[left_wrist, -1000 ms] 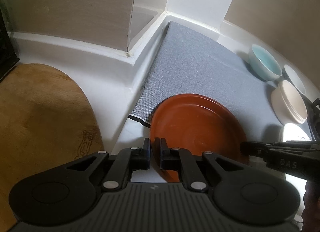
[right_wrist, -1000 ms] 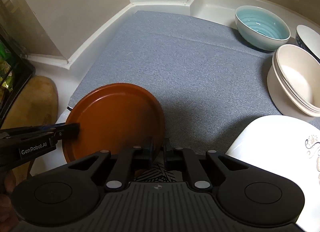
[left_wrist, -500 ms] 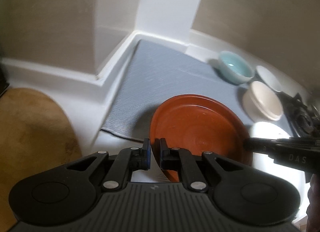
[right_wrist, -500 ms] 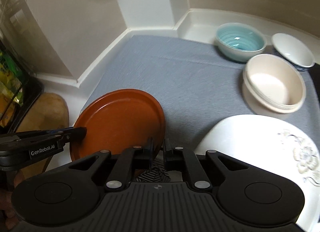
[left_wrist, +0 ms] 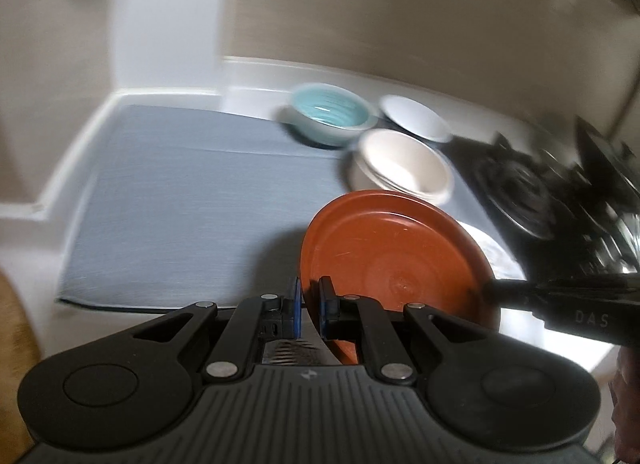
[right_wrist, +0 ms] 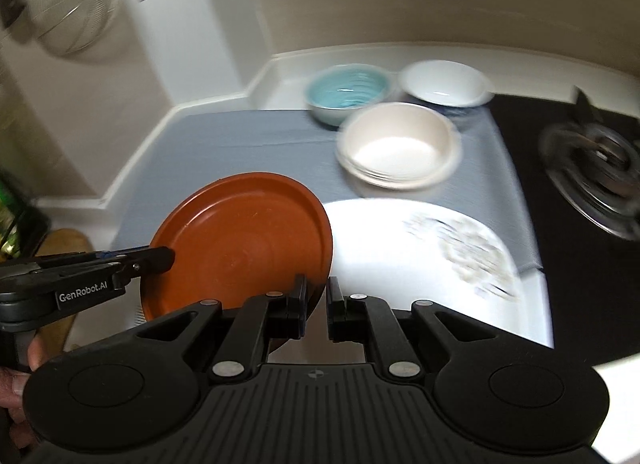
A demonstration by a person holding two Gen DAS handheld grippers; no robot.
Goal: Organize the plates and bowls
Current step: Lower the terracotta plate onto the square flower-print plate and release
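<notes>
Plate, terracotta [left_wrist: 394, 260], clamped at opposite rim edges by my left tongs [left_wrist: 310, 314] and right tongs [right_wrist: 316, 310], both closed on it; against a second ago it has come off the grey mat [left_wrist: 180, 199] and now hangs tilted partly over the white floral plate [right_wrist: 420, 260], and both views have swung toward the hob. Beyond my tongs on the mat: stacked cream bowls [right_wrist: 398, 147], teal bowl [right_wrist: 348, 93], white bowl [right_wrist: 444, 81]. Surroundings: black gas hob [right_wrist: 592, 167] right of my tongs, white counter upstand and beige wall behind, wire strainer [right_wrist: 68, 7] hanging upper left.
</notes>
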